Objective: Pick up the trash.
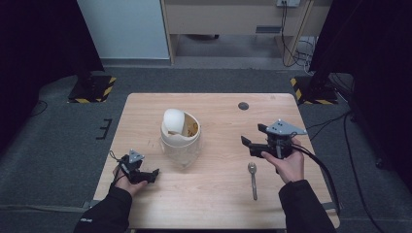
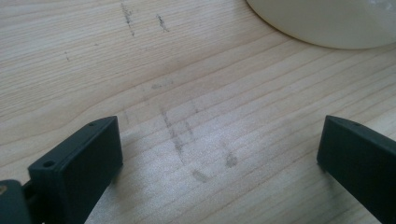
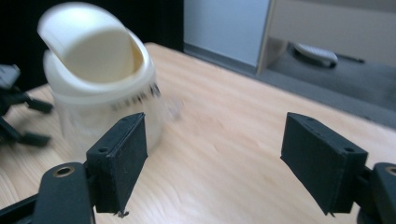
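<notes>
Bin (image 1: 180,141) stands mid-desk on pale wood (image 1: 218,194), spoon (image 1: 252,179) toward the near right edge; grey carpet (image 1: 63,131) surrounds. Left claw (image 1: 154,174) and right claw (image 1: 252,137) both gape wide, empty.

A lab or studio space is showing here: black curtains (image 1: 29,58) are hanging at both sides, hazard-striped stand bases (image 1: 92,90) are sitting on grey carpet (image 1: 53,141), cables (image 1: 291,46) are trailing.
</notes>
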The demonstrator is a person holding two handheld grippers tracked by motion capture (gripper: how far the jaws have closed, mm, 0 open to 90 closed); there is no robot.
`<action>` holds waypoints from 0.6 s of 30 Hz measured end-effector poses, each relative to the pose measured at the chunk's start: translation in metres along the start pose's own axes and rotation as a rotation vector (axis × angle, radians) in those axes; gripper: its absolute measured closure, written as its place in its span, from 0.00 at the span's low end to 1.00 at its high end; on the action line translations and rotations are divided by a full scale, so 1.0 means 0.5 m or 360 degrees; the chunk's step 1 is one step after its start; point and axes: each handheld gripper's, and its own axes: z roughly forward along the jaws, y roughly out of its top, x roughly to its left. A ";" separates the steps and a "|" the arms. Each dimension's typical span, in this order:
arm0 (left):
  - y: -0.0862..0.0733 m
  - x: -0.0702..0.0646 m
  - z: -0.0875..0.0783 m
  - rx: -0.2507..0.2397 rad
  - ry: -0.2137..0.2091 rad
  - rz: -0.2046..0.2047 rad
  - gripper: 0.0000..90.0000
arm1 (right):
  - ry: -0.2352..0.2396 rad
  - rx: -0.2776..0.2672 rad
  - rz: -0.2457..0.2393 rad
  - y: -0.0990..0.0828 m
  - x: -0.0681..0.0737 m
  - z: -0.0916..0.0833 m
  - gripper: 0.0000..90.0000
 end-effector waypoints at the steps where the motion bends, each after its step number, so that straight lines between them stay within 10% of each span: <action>1: 0.000 0.000 0.000 0.0000 0.0000 0.0000 0.00 | -0.0006 0.0025 0.0000 -0.014 -0.002 -0.002 0.27; 18: 0.000 0.000 0.000 0.0000 0.0000 -0.0001 0.00 | -0.0093 0.0484 0.0050 -0.209 0.001 0.012 0.35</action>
